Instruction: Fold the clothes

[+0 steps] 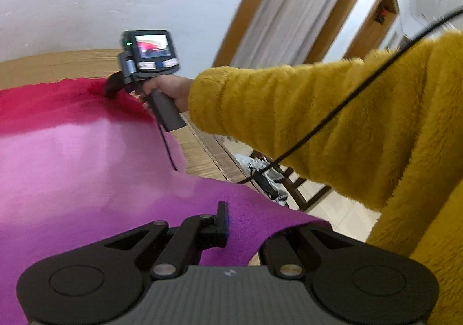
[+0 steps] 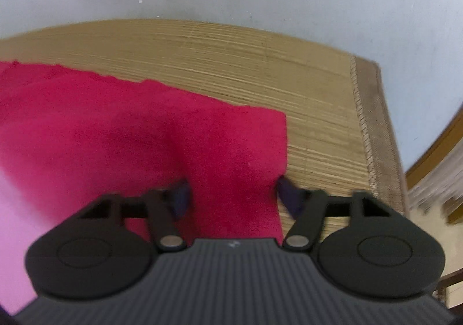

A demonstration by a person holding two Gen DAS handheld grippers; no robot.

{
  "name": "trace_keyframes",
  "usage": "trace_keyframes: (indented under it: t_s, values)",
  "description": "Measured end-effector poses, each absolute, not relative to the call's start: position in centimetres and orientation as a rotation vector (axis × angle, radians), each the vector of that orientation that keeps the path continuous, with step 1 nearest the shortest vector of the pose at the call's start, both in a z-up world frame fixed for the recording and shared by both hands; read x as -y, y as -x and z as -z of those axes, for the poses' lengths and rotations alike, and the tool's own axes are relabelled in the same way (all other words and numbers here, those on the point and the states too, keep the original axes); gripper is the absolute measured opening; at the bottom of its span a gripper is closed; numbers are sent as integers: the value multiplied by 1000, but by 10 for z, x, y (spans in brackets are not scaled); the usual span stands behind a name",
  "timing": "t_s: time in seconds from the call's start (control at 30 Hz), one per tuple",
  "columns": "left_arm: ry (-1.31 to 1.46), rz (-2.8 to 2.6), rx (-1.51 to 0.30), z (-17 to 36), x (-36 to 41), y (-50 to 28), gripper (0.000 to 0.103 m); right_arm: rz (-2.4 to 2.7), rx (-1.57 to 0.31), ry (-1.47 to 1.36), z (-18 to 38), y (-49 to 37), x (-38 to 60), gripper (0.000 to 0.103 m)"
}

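We log, left to right: pink-to-red cloth (image 1: 72, 151) spread on a woven mat (image 2: 231, 64), its left part cut off. Left hand-held gripper (image 1: 224, 219) clamped on its purple hem. Right hand-held gripper (image 2: 231, 195) blurred, jaws apart astride the red corner. No legible writing.

Fuzzy pink cloth (image 2: 115, 128), woven straw mat (image 2: 318, 111)

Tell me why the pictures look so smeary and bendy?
Left wrist view: the pink cloth shows a pale shiny glare patch, and the door frame curves from the fisheye lens. Right wrist view: the whole picture is smeared by motion blur, worst at the right gripper fingertips and the right edge; the woven mat bows upward.
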State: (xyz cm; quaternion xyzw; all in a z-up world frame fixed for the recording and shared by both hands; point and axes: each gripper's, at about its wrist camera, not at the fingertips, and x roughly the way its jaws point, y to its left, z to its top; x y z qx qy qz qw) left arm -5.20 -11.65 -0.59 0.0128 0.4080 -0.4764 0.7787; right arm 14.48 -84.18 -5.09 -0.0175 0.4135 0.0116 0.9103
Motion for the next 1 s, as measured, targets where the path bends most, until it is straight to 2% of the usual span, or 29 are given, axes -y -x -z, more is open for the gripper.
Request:
trace_keyframes:
  t_s: [0.03,0.27,0.5,0.7,1.0]
  values:
    - [-11,1022,-884,5,114,51,2,-24,-858,18,51,-147,844,8]
    - [138,954,-839,-23,76,50,2,-17,-767,-144,14,-152,874,7]
    - [265,768,-681,-82,24,79,2,-72,-640,-369,-45,-169,859,7]
    - [357,591,-628,-93,-31,98,2,-175,-572,-331,-85,-193,760,7]
    - [469,501,-624,-41,-131,85,2,-295,-565,-220,-90,-226,524,7]
